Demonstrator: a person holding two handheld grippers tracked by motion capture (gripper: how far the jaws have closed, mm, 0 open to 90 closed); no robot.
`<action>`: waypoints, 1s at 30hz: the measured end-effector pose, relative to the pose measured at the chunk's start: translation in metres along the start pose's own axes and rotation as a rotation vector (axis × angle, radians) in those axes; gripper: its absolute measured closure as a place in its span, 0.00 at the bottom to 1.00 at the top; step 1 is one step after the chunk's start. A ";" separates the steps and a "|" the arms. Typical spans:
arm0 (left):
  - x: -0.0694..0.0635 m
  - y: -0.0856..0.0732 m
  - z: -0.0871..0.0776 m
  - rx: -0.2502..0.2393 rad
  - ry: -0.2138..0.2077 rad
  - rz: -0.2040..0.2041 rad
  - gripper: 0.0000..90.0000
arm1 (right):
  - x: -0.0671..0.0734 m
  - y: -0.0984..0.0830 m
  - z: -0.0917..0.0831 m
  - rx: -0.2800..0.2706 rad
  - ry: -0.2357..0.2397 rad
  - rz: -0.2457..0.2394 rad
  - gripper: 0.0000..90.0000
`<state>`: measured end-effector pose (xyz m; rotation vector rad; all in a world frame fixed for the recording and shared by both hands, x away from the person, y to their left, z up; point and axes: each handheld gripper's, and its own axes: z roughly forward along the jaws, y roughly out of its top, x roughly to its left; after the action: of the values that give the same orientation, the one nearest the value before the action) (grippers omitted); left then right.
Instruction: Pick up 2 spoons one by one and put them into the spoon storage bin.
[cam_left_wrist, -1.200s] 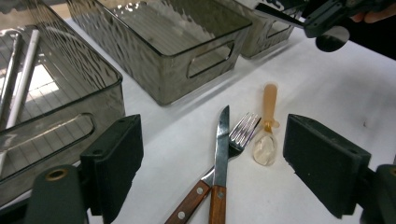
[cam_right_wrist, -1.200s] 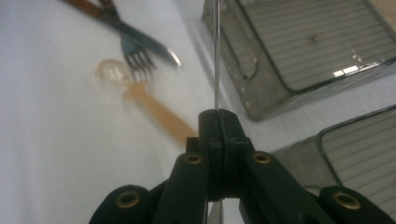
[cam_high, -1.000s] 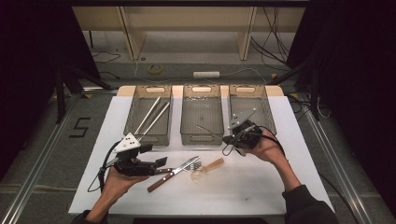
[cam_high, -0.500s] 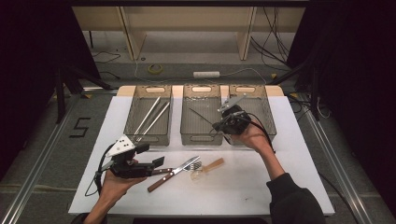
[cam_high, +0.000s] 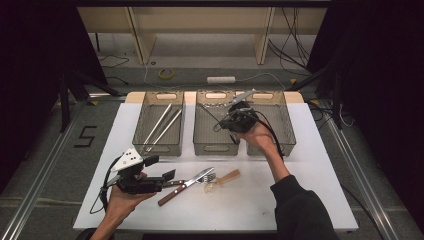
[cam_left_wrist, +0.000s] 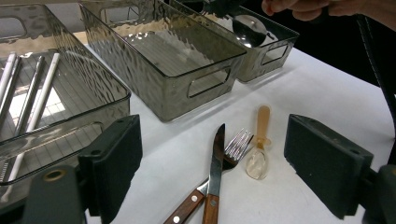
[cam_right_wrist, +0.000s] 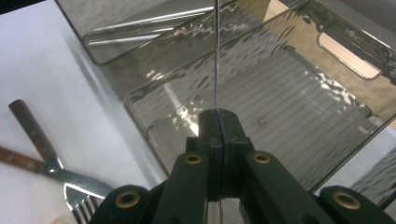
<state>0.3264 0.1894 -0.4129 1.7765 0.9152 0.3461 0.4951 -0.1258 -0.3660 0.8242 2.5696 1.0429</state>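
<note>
Your right gripper (cam_right_wrist: 218, 122): jaws clamped on a thin metal utensil (cam_right_wrist: 217, 56), above the middle bin (cam_high: 216, 125).
Your left gripper (cam_left_wrist: 212, 158): jaws wide, empty, near the knife (cam_left_wrist: 215, 163).

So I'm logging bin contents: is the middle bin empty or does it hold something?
Empty inside. The middle bin shows a bare ribbed floor; the right gripper holds a thin metal piece above it.

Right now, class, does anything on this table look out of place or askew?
The knife and fork lie crossed on the white table, not side by side, with the spoon beside them, all outside the three bins. Otherwise nothing looks spilled or damaged.
</note>
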 end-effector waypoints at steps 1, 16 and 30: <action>0.000 0.000 0.000 0.002 -0.001 0.003 0.21 | -0.001 0.001 0.001 0.002 -0.002 -0.003 1.00; -0.002 -0.001 -0.002 -0.005 0.003 0.009 0.21 | -0.003 0.018 0.016 0.004 -0.041 0.024 1.00; -0.002 -0.001 -0.001 -0.009 -0.003 0.009 0.21 | -0.011 0.017 0.030 0.021 -0.064 0.064 1.00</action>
<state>0.3242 0.1892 -0.4129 1.7732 0.9027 0.3524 0.5236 -0.1050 -0.3753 0.9357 2.5202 0.9914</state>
